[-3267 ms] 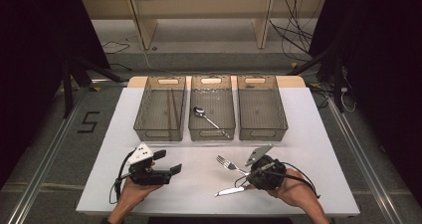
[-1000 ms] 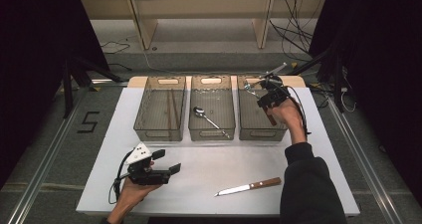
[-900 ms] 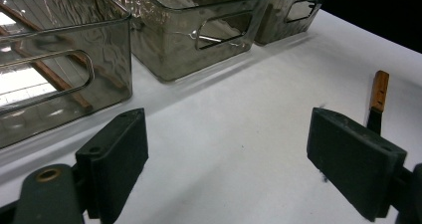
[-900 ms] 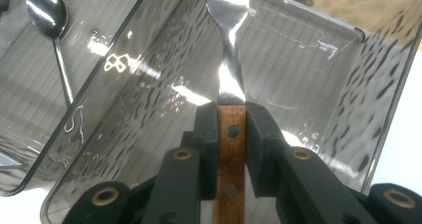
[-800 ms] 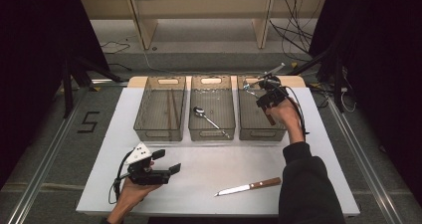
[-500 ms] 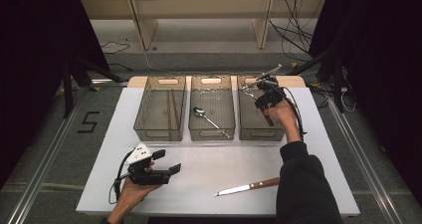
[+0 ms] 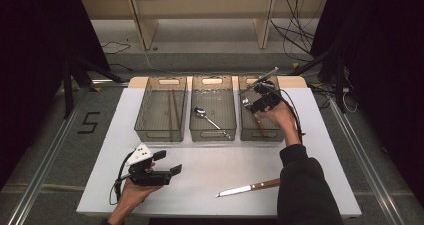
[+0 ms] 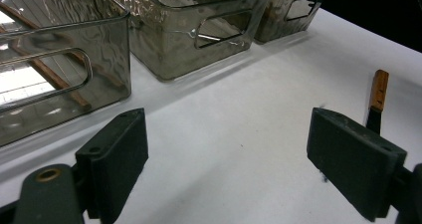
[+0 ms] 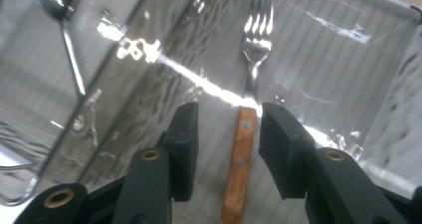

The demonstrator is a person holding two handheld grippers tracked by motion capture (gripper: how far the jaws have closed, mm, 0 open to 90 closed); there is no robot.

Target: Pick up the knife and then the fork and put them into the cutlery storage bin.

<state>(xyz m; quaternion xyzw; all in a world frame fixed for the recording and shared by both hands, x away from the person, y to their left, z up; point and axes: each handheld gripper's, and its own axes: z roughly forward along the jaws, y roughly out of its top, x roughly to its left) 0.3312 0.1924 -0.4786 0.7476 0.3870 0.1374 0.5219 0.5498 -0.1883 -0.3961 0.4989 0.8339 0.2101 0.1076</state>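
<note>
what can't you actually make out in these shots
- Fork: in the right gripper view the end of its wooden handle is cut off by the bottom edge, between the right gripper's jaws, which have just been opening.
- Knife: in the left gripper view the blade is hidden behind a jaw of the left gripper.
- Chopsticks: in the high view, dimmed by the smoky bin, too thin to count for sure.
</note>
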